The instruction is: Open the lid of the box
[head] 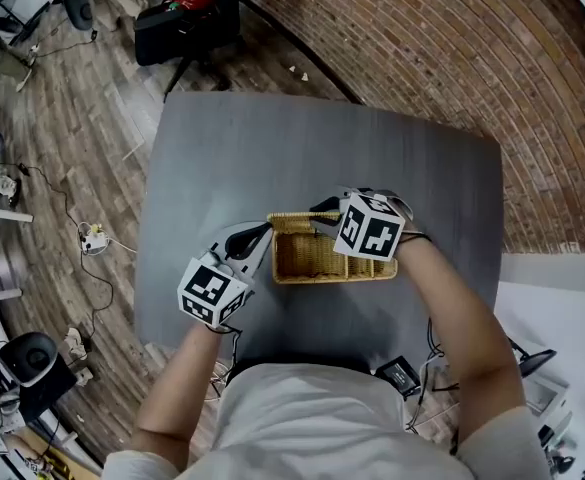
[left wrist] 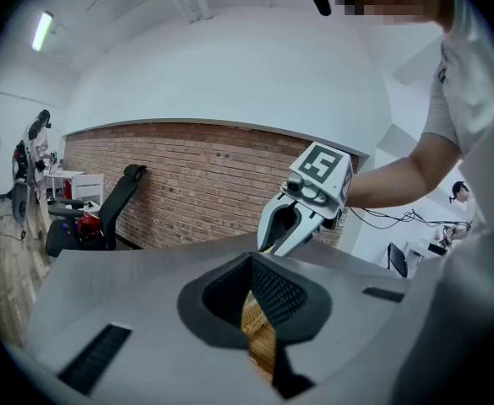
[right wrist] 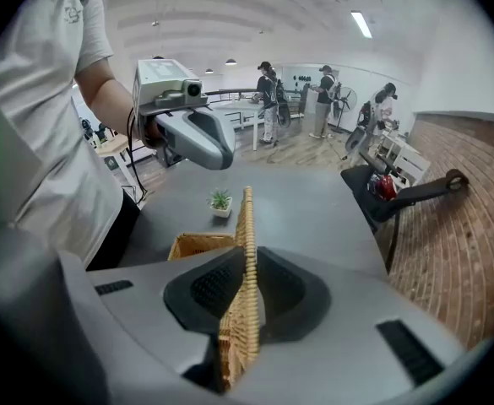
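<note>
A wicker box stands in the middle of the grey table. Its woven lid is raised on edge along the far side. My right gripper is shut on that lid, which runs upright between its jaws. My left gripper is at the box's left end, its jaws shut on the wicker wall. The open box shows beyond the lid, below the left gripper. The left gripper view shows the right gripper just beyond the box.
A small potted plant sits on the table past the box. A black chair stands beyond the table's far edge, and a brick wall runs along the right. Several people stand far off.
</note>
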`<state>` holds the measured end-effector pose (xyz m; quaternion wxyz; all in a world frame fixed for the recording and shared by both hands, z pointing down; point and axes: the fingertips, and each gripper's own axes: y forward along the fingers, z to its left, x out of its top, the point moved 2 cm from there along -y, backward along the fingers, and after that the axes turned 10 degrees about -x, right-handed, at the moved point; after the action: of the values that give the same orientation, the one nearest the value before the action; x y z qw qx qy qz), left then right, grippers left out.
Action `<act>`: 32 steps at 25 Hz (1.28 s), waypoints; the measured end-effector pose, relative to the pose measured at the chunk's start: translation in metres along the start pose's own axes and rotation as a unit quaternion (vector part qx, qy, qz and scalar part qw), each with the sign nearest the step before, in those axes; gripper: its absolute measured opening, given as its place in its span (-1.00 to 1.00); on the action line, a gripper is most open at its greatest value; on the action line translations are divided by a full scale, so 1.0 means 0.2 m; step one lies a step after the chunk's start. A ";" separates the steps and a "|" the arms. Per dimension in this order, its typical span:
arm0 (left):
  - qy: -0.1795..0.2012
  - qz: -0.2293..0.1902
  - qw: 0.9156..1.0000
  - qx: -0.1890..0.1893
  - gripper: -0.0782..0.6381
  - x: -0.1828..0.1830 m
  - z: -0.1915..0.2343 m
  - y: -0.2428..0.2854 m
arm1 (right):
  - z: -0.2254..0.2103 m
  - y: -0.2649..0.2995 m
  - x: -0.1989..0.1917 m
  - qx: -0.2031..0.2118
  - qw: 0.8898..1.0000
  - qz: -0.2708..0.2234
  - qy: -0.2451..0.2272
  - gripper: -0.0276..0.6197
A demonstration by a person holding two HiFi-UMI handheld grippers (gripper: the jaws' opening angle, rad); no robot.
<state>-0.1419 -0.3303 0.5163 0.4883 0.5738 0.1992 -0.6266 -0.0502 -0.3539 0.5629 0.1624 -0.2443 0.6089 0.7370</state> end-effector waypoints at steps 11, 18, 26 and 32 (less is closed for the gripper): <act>-0.007 0.012 1.000 -0.008 -0.75 -0.02 0.07 0.09 | -0.21 0.08 -0.05 0.032 0.999 -0.008 0.031 -0.69; -0.004 0.012 1.000 -0.007 -0.75 0.01 0.05 0.08 | -0.20 0.08 -0.03 0.035 0.999 -0.007 0.018 -0.67; 0.007 0.008 1.000 -0.001 -0.75 0.03 -0.04 0.04 | -0.20 -0.04 -0.01 -0.017 1.000 -0.014 0.012 -0.45; 0.017 0.001 1.000 0.009 -0.75 0.07 -0.13 -0.01 | -0.08 -0.18 -0.06 -0.046 0.998 -0.029 0.032 -0.45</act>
<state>-0.1281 -0.3139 0.4971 0.4802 0.5890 0.2017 -0.6179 -0.0176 -0.3622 0.5372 0.1526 -0.2928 0.5718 0.7510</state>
